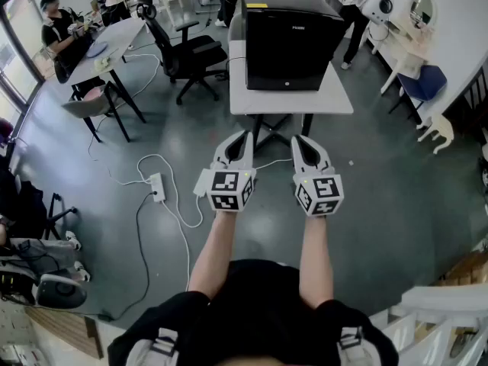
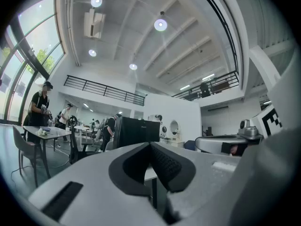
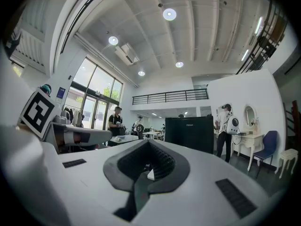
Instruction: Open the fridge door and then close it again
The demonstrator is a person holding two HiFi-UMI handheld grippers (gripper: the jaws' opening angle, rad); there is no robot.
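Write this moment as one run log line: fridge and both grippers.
fridge: door closed, on table | left gripper: shut, empty, apart from fridge | right gripper: shut, empty, apart from fridge

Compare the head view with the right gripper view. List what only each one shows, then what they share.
Only the head view: the person's arms and a power strip on the floor.
Only the right gripper view: ceiling lights, a balcony railing and tall windows.
Both: the black fridge, closed, and the right claw, shut and empty, short of the fridge.
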